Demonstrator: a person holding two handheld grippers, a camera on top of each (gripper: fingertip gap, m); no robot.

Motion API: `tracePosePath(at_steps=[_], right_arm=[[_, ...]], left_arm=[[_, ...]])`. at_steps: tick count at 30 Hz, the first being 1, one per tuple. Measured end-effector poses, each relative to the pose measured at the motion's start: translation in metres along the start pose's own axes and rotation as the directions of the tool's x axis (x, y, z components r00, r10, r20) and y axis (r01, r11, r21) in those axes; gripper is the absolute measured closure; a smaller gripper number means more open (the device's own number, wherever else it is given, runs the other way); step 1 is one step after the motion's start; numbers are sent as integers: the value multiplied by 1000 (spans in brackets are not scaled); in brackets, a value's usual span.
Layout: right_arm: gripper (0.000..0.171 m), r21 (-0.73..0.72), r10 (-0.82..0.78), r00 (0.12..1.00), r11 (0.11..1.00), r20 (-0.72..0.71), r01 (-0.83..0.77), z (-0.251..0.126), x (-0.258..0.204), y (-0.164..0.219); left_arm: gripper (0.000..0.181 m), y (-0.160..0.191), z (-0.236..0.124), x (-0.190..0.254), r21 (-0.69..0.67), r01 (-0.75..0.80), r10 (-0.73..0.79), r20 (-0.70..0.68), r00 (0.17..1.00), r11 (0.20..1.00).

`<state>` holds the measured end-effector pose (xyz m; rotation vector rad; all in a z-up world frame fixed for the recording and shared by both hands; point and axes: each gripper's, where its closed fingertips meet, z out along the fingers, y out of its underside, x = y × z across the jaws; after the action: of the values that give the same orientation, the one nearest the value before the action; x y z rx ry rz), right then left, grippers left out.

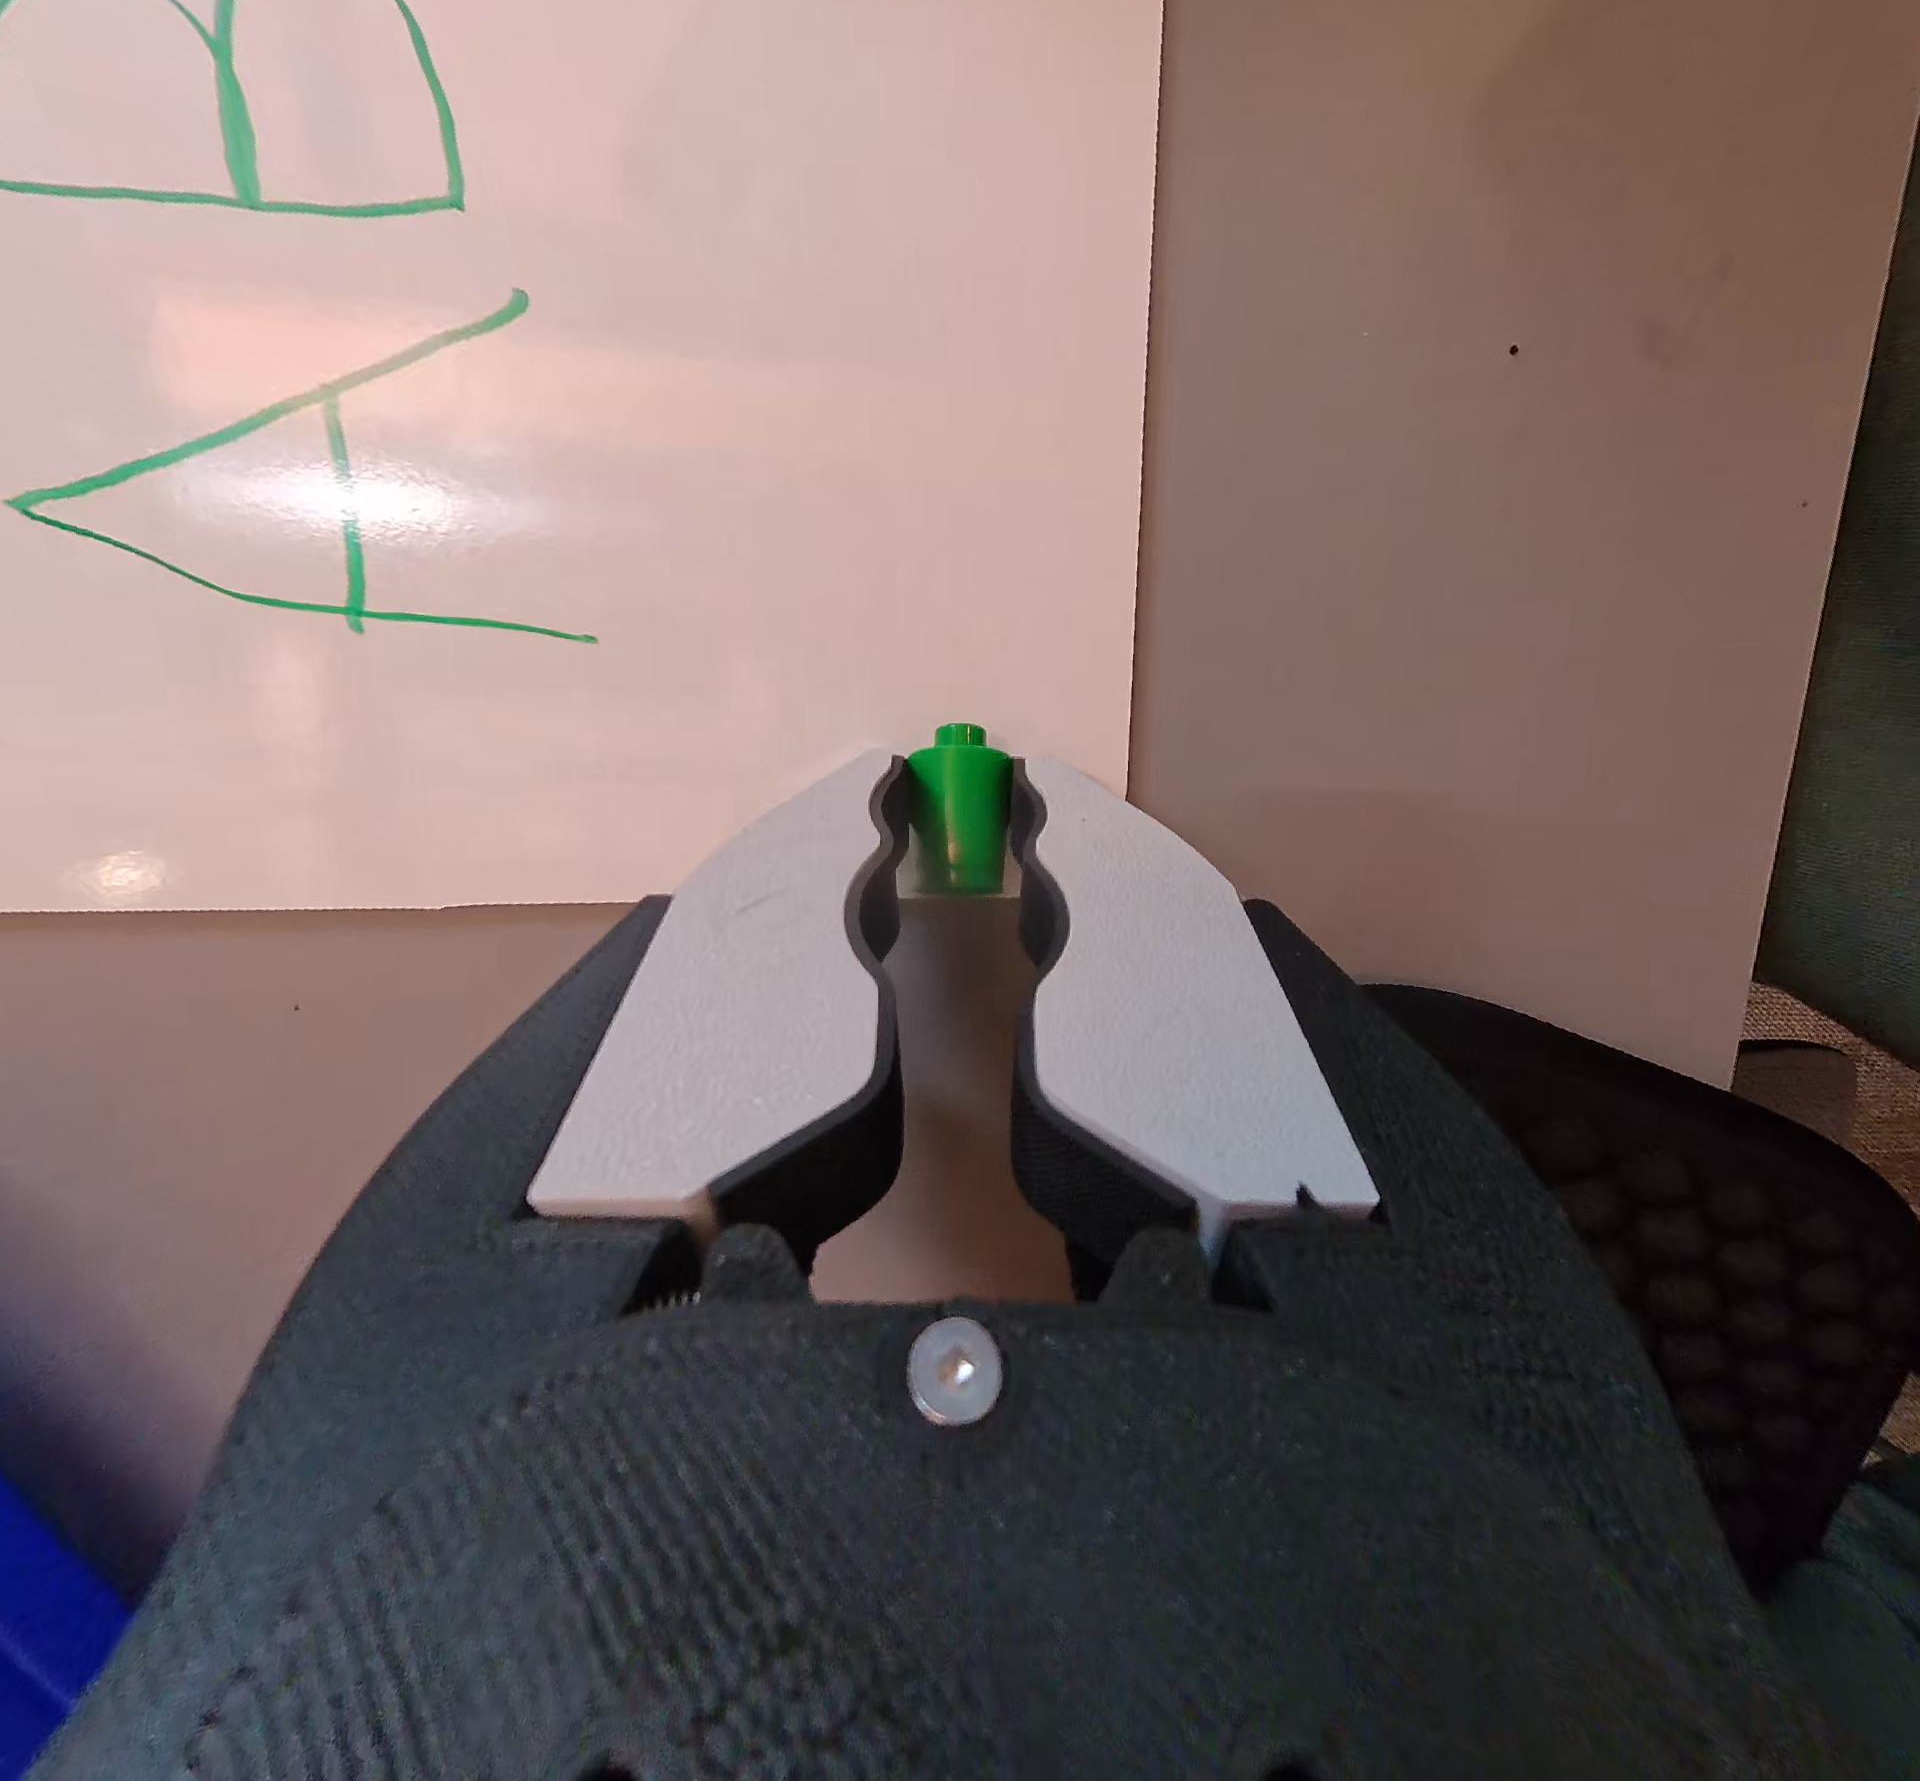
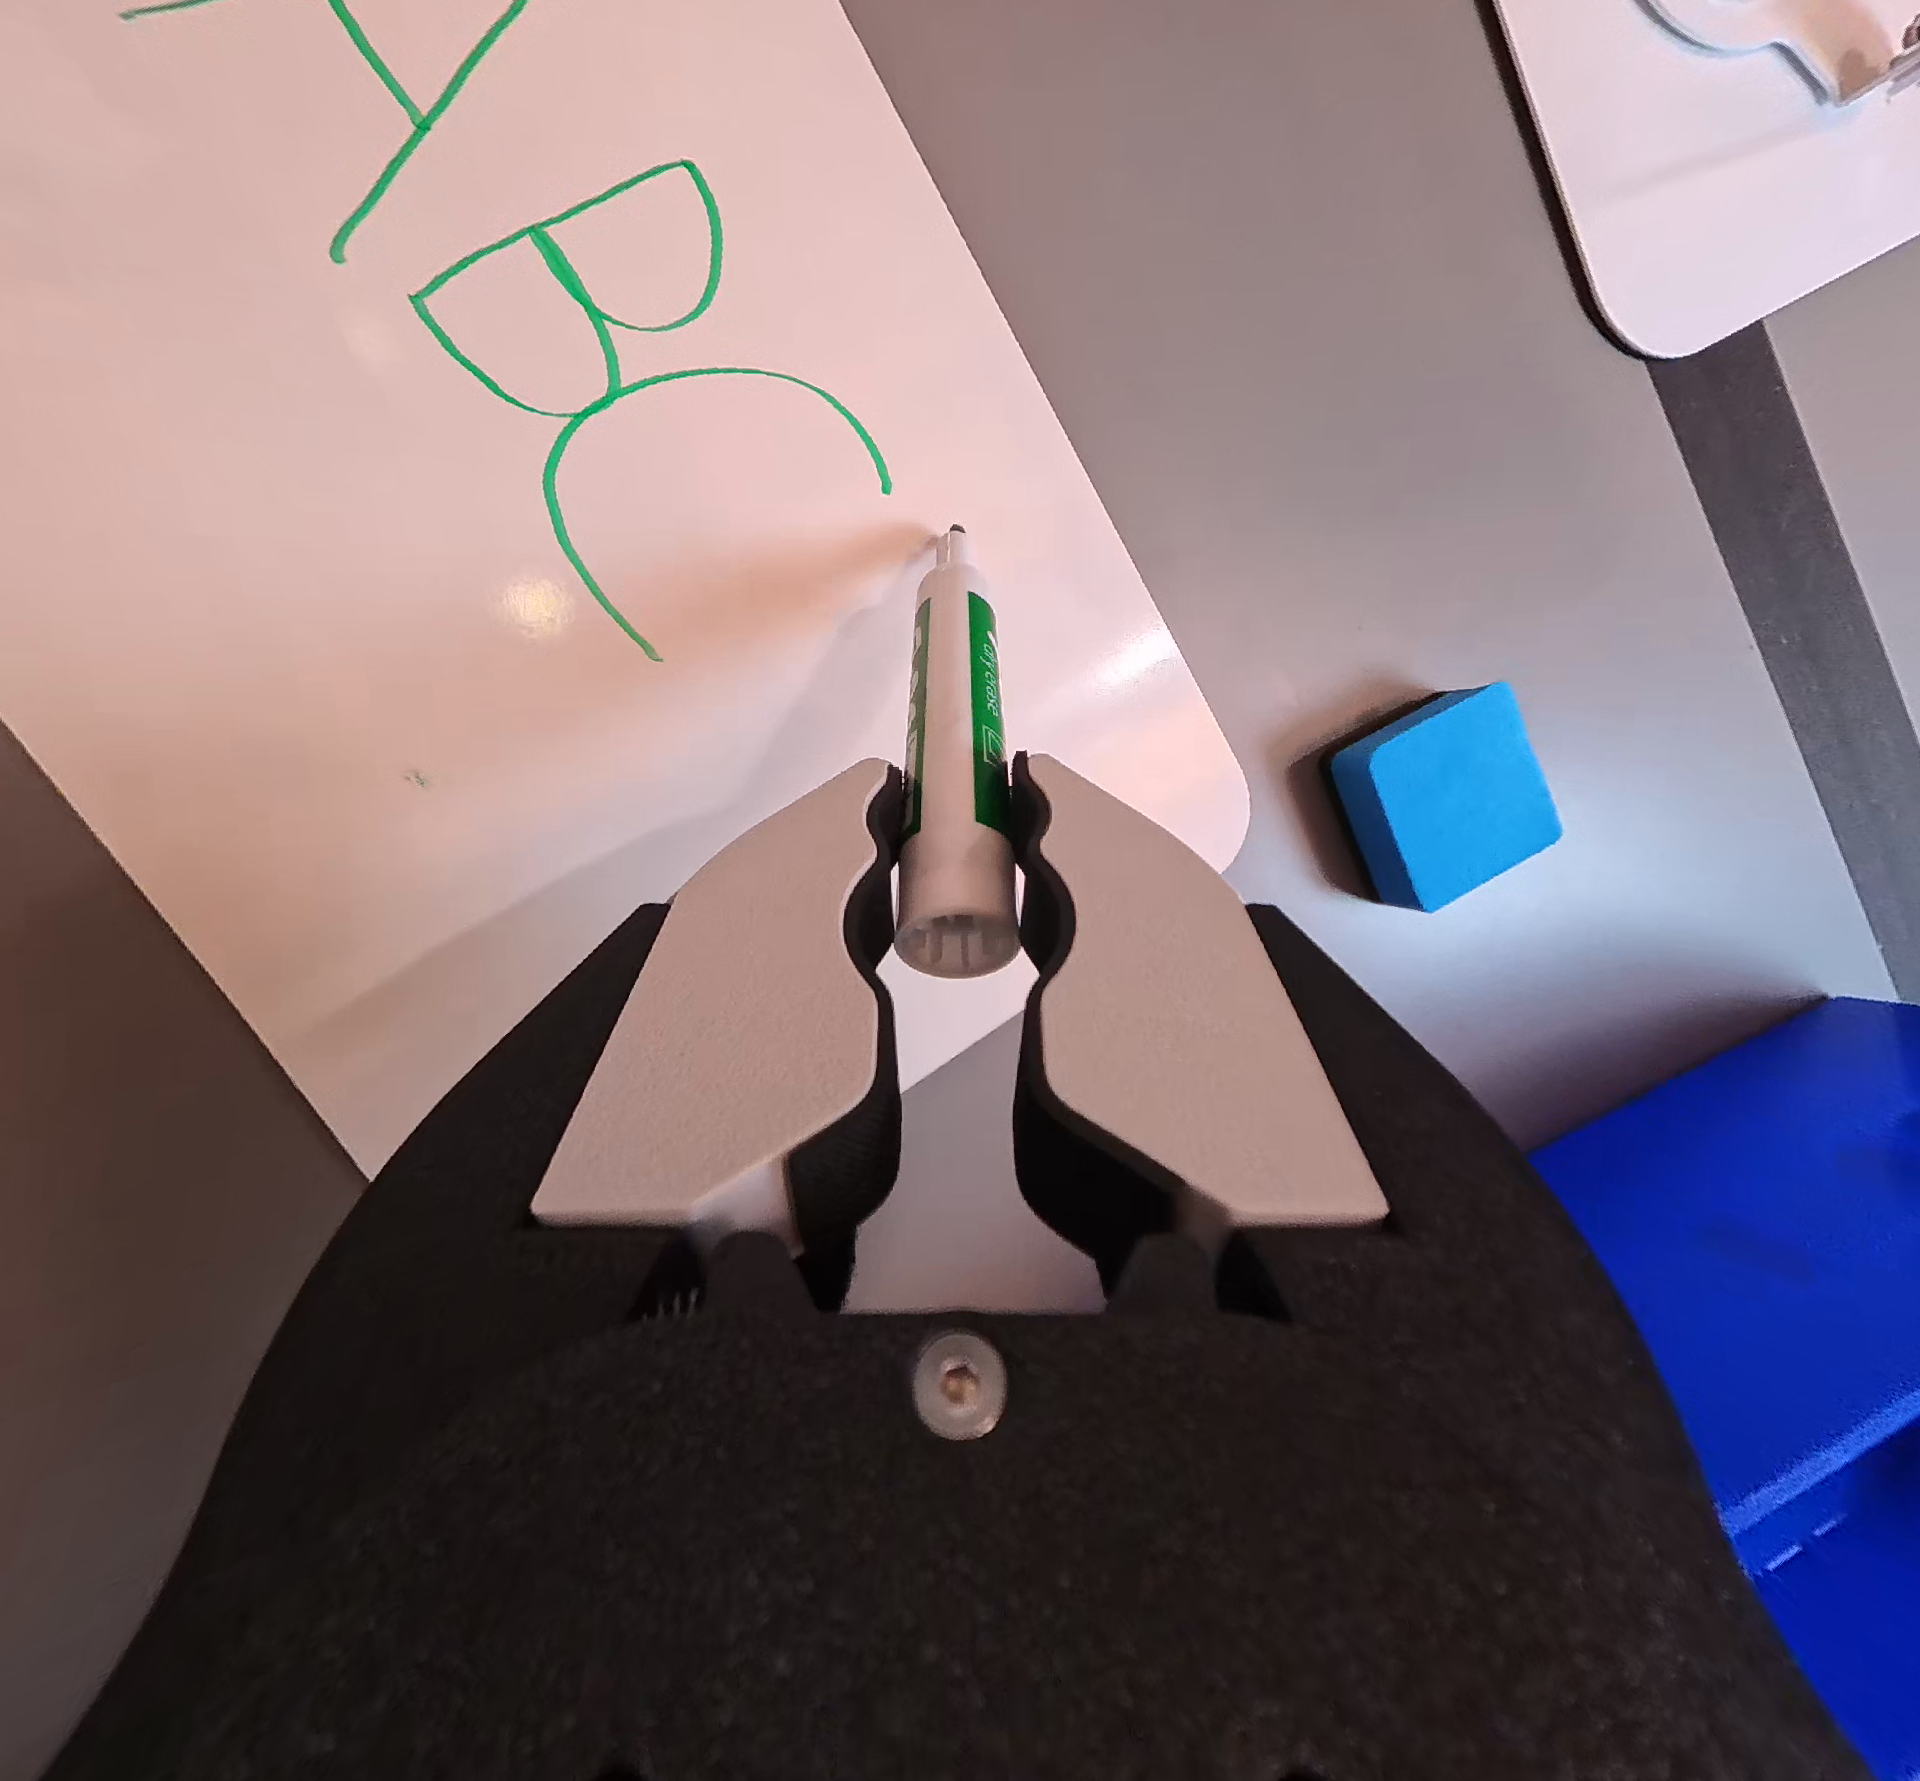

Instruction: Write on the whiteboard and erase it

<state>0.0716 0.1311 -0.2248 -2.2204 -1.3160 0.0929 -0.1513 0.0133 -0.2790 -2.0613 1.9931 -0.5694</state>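
Writing in view: two items, one handwritten and one printed.
Item 1: three large green hand-drawn characters [image 2: 727,372], set in one row across the glossy whiteboard [image 2: 260,588], the second and third touching where their strokes meet; in the left wrist view the row runs up the board's left side and the third character is cut off by the top edge. Item 2: a printed green-and-white label [image 2: 985,692] wrapped around the barrel of the dry-erase marker [image 2: 940,682], with lettering running lengthwise along the barrel; its lower end is hidden between the tips of the right gripper [image 2: 956,781].
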Motion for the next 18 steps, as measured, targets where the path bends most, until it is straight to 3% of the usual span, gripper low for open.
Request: tracePosePath(at_steps=[18], right_arm=[[151,-21,2,1000,1000,12,-2,4,-1,5]], left_arm=[[162,0,0,0,2,1,-1,0,1000,1000]])
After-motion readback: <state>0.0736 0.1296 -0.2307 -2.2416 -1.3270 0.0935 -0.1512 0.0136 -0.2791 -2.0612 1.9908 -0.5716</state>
